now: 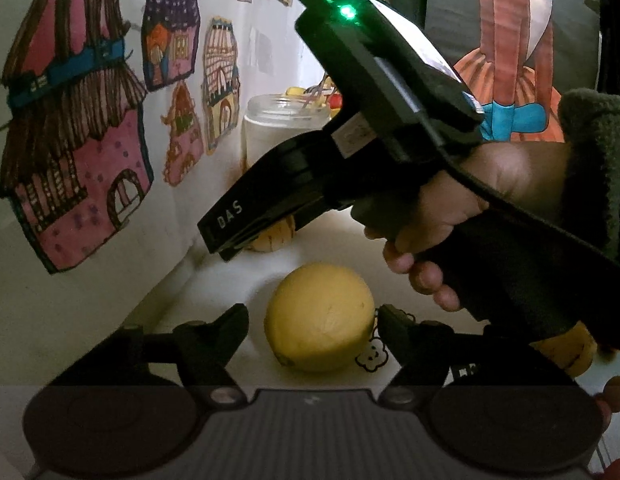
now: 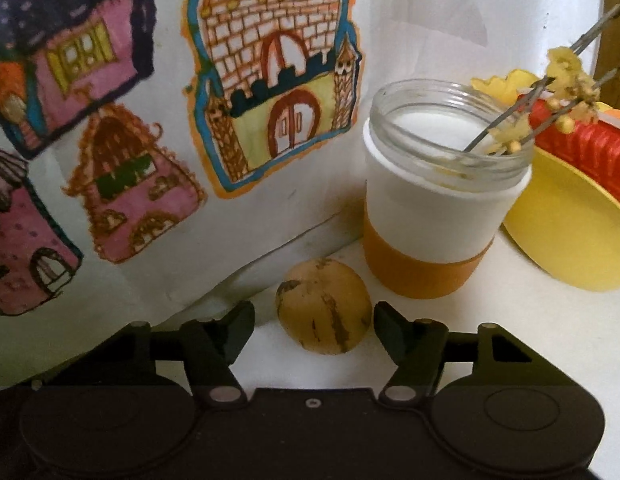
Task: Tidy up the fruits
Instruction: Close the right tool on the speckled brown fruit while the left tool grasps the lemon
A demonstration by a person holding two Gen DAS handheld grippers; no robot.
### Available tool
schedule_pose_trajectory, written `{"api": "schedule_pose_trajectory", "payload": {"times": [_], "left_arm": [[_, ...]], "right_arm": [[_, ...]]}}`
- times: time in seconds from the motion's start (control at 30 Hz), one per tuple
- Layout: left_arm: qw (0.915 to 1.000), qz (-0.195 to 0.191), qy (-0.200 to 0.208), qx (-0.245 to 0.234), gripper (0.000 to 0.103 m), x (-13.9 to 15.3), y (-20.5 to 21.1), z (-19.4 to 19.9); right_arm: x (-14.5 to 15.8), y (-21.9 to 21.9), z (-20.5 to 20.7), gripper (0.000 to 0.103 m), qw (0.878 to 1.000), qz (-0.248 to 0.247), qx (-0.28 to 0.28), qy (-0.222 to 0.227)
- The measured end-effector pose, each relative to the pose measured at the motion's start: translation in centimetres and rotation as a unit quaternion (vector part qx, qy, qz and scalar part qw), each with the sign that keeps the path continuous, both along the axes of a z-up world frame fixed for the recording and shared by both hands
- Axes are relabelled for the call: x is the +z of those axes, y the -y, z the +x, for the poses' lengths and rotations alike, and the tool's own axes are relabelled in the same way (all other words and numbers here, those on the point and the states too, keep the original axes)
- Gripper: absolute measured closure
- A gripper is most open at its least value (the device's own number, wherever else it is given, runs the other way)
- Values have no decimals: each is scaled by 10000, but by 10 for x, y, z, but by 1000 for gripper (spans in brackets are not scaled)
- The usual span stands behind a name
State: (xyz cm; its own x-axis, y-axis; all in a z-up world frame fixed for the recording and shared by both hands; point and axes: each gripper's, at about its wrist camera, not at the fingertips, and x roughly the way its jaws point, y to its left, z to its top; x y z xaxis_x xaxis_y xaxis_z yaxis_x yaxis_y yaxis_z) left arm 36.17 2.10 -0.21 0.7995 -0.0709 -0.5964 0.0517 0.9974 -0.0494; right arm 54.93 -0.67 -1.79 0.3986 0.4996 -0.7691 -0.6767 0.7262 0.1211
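In the left wrist view a yellow lemon (image 1: 320,318) lies on the white surface between the fingers of my left gripper (image 1: 312,320), which is open; the right finger sits very close to its skin. My right gripper (image 1: 230,246), held by a hand, points down toward the wall over a small striped fruit (image 1: 276,236). The right wrist view shows that pale yellow fruit with brown streaks (image 2: 324,308) on the surface between the open fingers of my right gripper (image 2: 314,318), with gaps on both sides.
A glass jar with a white and orange sleeve (image 2: 442,200) stands just behind the striped fruit, holding dried yellow sprigs. A yellow dish (image 2: 570,236) and a red object (image 2: 582,144) lie to its right. A wall with house drawings (image 2: 110,160) closes the left. Another yellowish fruit (image 1: 566,354) lies under the hand's sleeve.
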Motion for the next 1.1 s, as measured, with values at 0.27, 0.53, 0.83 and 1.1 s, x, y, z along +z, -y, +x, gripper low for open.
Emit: {"api": "schedule_pose_trajectory", "payload": {"times": [0.27,0.53,0.83,1.1], "left_arm": [[9998,-133,-112,-57,39,-8,-1,4],[9998,-142,-124,-74,41,-7,-1,12],[9997,-74,-223,0,42,-4,-1,-6],[9995,-91,-280,107,42,-3,-9,-32]], "right_arm": [[-9,-8,3,43,10000,-2,-17,86],[-6,2,4,50,9999,-43,-12,137],[-5,26,-17,50,10000,-49,-15,15],[-2,60,-52,50,9999,-85,-76,-26]]}}
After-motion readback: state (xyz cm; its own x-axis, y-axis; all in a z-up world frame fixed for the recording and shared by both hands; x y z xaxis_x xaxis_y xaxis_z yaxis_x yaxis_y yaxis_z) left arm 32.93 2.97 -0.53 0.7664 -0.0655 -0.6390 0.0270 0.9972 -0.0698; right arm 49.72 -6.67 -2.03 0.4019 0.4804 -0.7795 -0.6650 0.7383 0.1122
